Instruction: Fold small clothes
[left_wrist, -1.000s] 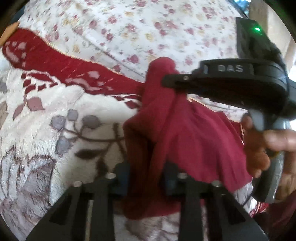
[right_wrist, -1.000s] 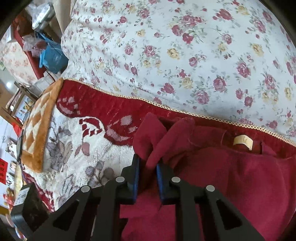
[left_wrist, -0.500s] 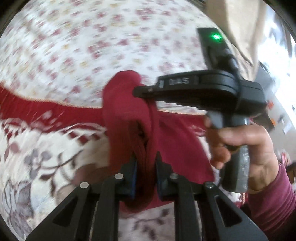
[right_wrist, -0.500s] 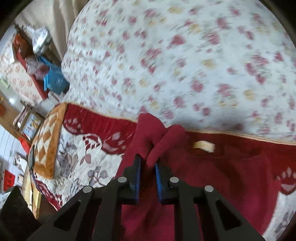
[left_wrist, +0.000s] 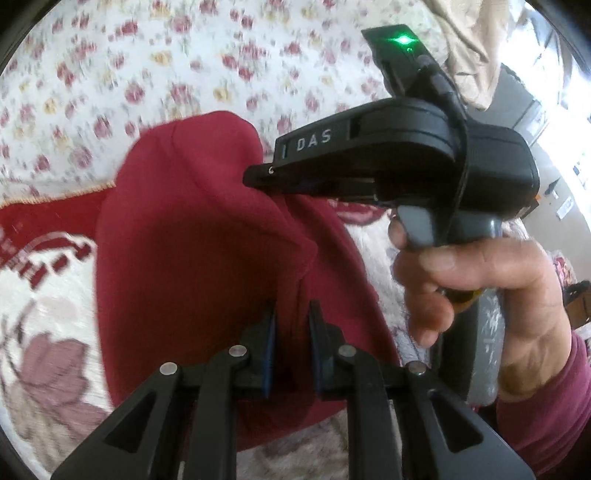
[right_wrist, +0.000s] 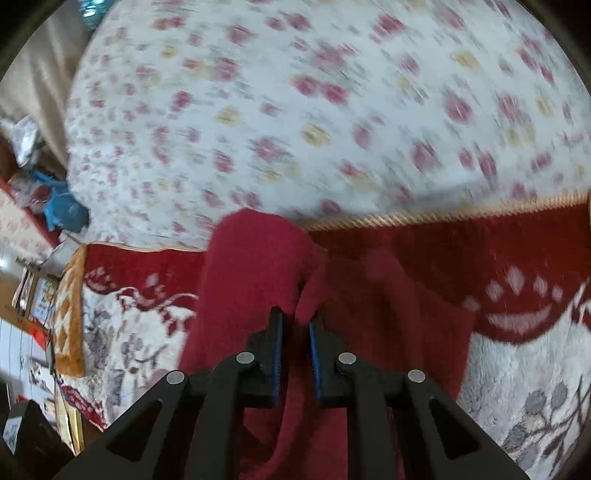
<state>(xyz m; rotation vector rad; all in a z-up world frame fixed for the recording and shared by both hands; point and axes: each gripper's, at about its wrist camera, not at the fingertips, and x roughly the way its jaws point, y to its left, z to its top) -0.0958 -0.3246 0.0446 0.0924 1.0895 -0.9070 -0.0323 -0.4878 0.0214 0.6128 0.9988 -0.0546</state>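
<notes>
cloth is held by both grippers at this moment. the left gripper (left_wrist: 291, 325) is pinched on a fold of the red garment (left_wrist: 192, 266), with the fabric gathered between its blue pads (left_wrist: 269, 354) and draped down to the left of them. the right gripper (right_wrist: 296, 328) is likewise pinched on a bunched edge of the same garment (right_wrist: 255, 273), a rounded hump of cloth being raised just above its fingertips. in the left wrist view the right gripper (left_wrist: 258, 175) is seen from the side, its tip pressed into the upper part of the garment; a green light (left_wrist: 403, 38) is lit on its top, and it is gripped by a hand (left_wrist: 476, 291) with a red sleeve (left_wrist: 546, 417) at the wrist. the garment is lifted partly off the blanket (right_wrist: 517, 391), which is cream with grey and red leaf patterns and a red border edged in gold cord (right_wrist: 443, 216). the rest of the garment is spread on that blanket toward the right in the right wrist view. beyond the border a floral sheet (right_wrist: 295, 110) is seen, blurred. at the far left of the right wrist view some clutter is visible, including something blue (right_wrist: 66, 210); what it is cannot be told.
</notes>
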